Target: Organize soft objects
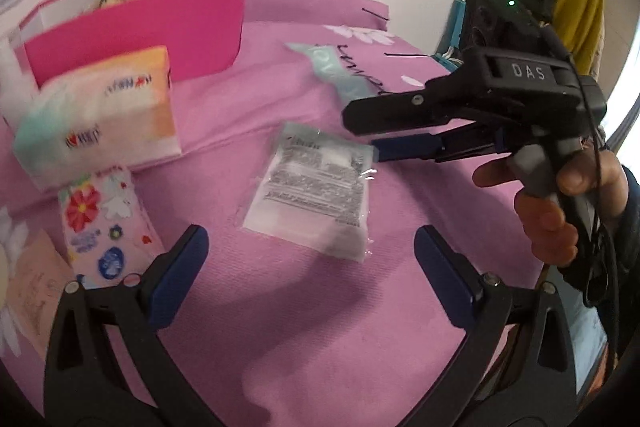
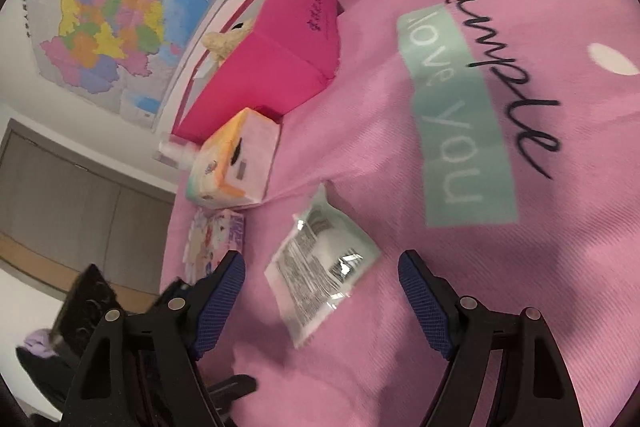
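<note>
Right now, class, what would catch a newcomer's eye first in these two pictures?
The clear printed packet lies flat mid-bedspread, between both open tools: left tool, right tool. Behind it stands a bright pink box holding a plush toy, with a pastel tissue pack leaning nearby.

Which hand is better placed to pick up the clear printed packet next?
Right, probably: the right gripper hangs open nearly over the clear packet; the left gripper is open too, but the packet lies ahead of it.
</note>
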Available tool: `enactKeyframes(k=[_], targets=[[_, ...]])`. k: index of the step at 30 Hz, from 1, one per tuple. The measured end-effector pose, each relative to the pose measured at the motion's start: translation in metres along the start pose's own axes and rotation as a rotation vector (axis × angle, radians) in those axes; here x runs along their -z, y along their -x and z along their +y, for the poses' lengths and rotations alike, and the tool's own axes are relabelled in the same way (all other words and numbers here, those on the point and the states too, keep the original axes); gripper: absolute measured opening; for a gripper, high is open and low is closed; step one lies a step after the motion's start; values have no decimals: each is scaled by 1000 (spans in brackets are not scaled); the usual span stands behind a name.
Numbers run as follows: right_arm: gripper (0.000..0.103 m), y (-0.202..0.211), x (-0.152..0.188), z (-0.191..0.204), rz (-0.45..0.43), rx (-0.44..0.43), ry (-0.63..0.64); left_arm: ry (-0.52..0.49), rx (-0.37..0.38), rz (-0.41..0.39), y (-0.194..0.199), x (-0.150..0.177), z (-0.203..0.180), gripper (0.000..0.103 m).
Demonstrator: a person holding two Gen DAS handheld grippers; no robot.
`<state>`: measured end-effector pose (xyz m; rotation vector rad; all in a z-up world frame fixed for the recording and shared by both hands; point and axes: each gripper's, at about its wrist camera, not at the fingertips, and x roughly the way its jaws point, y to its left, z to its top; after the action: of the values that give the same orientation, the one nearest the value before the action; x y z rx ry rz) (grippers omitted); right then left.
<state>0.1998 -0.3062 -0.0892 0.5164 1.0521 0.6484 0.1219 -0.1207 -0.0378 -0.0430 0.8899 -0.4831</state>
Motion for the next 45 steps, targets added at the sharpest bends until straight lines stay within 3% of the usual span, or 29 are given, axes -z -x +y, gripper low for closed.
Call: enactKeyframes(k=[1,2,4,5,10,11,18,21,26,32,38,43,44,45], targets=[[66,-1,-1,1,4,-11,4,3,0,5,-3,0,0,103],[47,-6,-3,3,16,-28,6,6,4,9,-5,0,0,103],[24,-18,-2,6,51,-36,23,3,0,7,-8,-1,-1,100],[18,-22,0,6,67,-38,31,8,-10,6,-8,0,0,99],[16,-32,-1,5,88,-38,25,46,-24,0,-8,-4,11,95],[7,-33,-2,6,86,-41,27,51,-30,-1,-7,-4,12,93],[2,-22,-5,21,51,-111,69,79,-11,-29,4,-9,23,65],[2,-12,-11,38,28,-118,110,69,0,-74,18,-22,22,59],[2,14,-38,77,-45,-148,185,53,-6,-183,51,-61,29,59],[2,30,-88,124,-126,-166,256,4,-90,-269,73,-114,54,59],[2,11,-148,143,-174,-155,252,39,-146,-248,46,-165,93,59],[3,-20,-172,120,-164,-68,179,83,-151,-179,16,-184,108,59],[5,-27,-174,113,-164,-19,168,96,-147,-177,13,-185,110,62],[5,-31,-176,108,-166,-8,154,113,-148,-172,11,-186,113,71]])
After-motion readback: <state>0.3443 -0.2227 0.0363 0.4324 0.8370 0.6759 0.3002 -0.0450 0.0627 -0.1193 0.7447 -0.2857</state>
